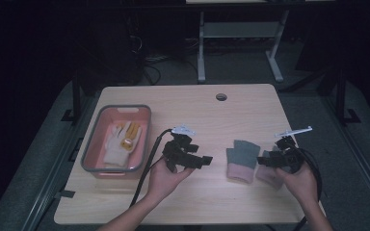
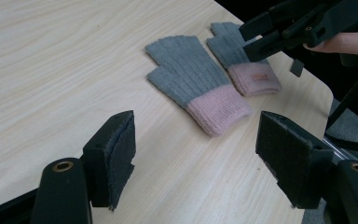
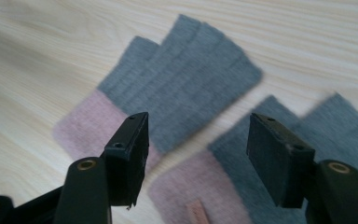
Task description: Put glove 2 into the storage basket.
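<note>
Black jaws first: the left gripper (image 1: 195, 156) sits in the person's left hand (image 1: 164, 178) near the table's front edge, its pads wide apart with nothing between them — in its own view they frame bare wood, with the gloves ahead. The right gripper (image 1: 270, 161), held in the right hand (image 1: 301, 183), hangs low over the second glove (image 1: 270, 174); its jaws stand open too (a little less than fully) and grip nothing, though in the right gripper view the gap between the pads lies over that glove's grey knit and pink cuff.

Both gloves lie flat on the table (image 1: 212, 120) at its right front, side by side and just apart — grey fingers pointing away from the person, pink cuffs toward the person. The first glove (image 1: 241, 161) is the one nearer the left gripper; the second carries a small tag on its cuff.

Farther left, a pink bin (image 1: 96, 144) with a grey rim holds a white glove (image 1: 118, 147) with yellow on it. At the table's far edge is a round hole (image 1: 221, 97).
</note>
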A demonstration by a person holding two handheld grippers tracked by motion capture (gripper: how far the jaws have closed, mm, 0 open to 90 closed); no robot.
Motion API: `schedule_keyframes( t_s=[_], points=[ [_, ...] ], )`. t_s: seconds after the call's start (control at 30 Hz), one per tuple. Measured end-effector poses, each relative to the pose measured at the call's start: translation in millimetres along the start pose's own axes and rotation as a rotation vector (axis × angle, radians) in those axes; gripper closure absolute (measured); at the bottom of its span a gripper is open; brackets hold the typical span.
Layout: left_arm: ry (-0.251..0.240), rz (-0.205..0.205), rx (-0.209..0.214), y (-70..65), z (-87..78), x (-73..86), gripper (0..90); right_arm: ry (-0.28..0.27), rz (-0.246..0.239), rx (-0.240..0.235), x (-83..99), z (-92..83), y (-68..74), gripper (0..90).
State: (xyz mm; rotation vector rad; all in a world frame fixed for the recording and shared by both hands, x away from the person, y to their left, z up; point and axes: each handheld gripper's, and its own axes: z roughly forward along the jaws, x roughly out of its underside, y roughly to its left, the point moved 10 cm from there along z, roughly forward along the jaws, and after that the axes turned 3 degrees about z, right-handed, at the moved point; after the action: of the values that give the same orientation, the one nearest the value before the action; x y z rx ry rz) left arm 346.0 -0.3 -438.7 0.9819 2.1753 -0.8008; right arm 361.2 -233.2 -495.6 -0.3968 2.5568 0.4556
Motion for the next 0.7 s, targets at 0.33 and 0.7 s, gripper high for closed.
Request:
schedule_keyframes(
  t_s=[0.33, 0.7],
  points=[
    [0.017, 0.015, 0.011, -6.1, 12.6, 11.7, 27.6, 0.024, 0.024, 0.045, 21.2, 6.7, -21.1, 41.0],
    [0.014, 0.01, 0.028, -11.3, 20.4, 19.1, 27.6, 0.022, 0.013, 0.092, 37.3, 13.7, -31.3, 42.4]
  ],
)
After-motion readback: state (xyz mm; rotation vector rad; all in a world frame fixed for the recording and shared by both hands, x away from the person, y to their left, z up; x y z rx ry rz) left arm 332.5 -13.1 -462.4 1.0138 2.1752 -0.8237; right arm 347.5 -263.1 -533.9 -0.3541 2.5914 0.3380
